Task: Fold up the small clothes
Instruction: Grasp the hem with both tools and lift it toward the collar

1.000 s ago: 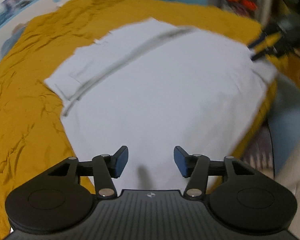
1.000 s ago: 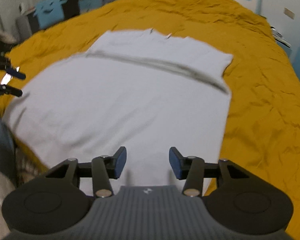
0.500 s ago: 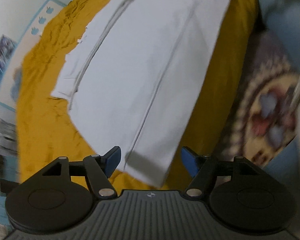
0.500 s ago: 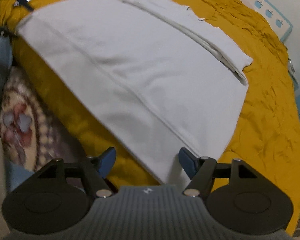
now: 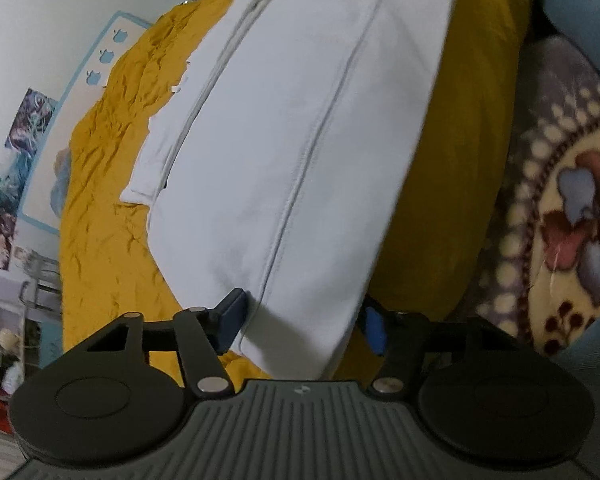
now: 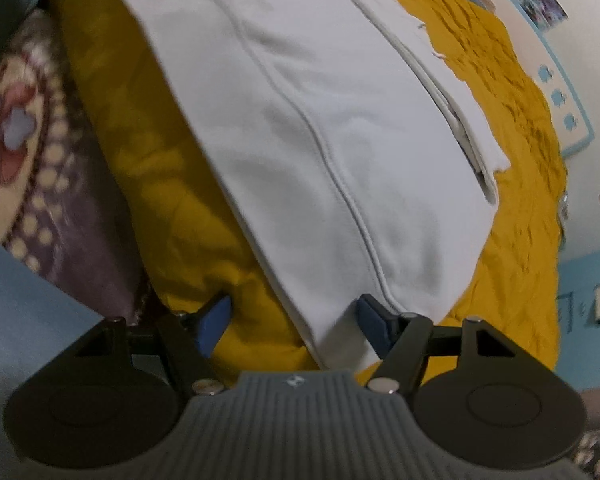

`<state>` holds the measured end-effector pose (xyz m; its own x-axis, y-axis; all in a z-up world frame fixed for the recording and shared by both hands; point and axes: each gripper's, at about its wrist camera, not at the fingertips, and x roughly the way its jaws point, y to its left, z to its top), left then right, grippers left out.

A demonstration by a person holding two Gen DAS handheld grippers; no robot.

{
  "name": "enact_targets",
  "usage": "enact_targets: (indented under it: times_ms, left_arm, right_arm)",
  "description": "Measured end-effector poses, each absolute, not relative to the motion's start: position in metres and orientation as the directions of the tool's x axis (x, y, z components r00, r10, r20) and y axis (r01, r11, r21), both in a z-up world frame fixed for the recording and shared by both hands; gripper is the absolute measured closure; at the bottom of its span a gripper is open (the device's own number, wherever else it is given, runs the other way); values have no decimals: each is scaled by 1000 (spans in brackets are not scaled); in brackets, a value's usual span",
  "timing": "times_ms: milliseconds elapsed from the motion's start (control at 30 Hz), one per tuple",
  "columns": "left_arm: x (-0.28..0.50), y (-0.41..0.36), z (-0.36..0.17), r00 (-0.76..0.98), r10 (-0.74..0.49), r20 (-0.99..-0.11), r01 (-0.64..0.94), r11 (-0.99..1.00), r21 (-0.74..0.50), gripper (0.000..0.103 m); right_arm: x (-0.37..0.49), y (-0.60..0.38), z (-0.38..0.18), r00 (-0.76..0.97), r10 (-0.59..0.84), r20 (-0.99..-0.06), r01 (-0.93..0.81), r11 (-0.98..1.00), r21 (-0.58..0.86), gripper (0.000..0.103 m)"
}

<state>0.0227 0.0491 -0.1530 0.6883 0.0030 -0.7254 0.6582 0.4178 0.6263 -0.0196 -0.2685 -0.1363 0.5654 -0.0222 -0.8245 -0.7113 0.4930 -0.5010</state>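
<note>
Left gripper: our black two-finger left gripper (image 5: 302, 322) has its blue-padded fingers (image 5: 230, 318) spread wide, one on each side of a near corner of the garment, not closed on it.
Right gripper: our black two-finger right gripper (image 6: 294, 320) also stands spread apart; its right pad (image 6: 374, 322) sits just beside the garment's other near corner, its left pad over the bedspread.
Garment: we see the white cotton folded garment (image 5: 300, 120) lying flat on the bed, a stitched hem line running along its near edge and a folded-in layer along its far edge. In the right wrist view the same white cloth (image 6: 340, 128) reaches from the gripper toward the far left.
Garment position: its near edge hangs slightly over the bed's near side.
Bedspread: the wrinkled mustard-yellow bedspread (image 5: 108, 208) lies under the garment and covers the bed.
Blanket: a purple and cream floral fleece blanket (image 5: 560, 208) shows below the bed's near side.
Wall: a pale wall with blue-bordered panel (image 5: 96, 64) stands beyond the bed.
</note>
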Motion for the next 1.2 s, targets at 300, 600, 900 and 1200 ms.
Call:
enact_targets:
  times_ms: [300, 600, 900, 1200]
  left_arm:
    - [21, 52, -116, 733, -15, -681, 582, 532, 615, 96]
    - [38, 54, -39, 799, -110, -591, 475, 717, 509, 97]
    - [54, 61, -16, 805, -122, -581, 438, 783, 442, 97]
    - [88, 70, 18, 841, -114, -528, 368, 837, 404, 97]
  right_arm:
    - [-29, -275, -128, 617, -35, -786, -685, 468, -558, 60]
    - [-34, -266, -131, 647, -53, -761, -670, 436, -601, 60]
    - [-42, -272, -99, 718, -45, -695, -611, 439, -659, 103]
    - [-12, -278, -9, 844, -28, -535, -444, 524, -727, 103]
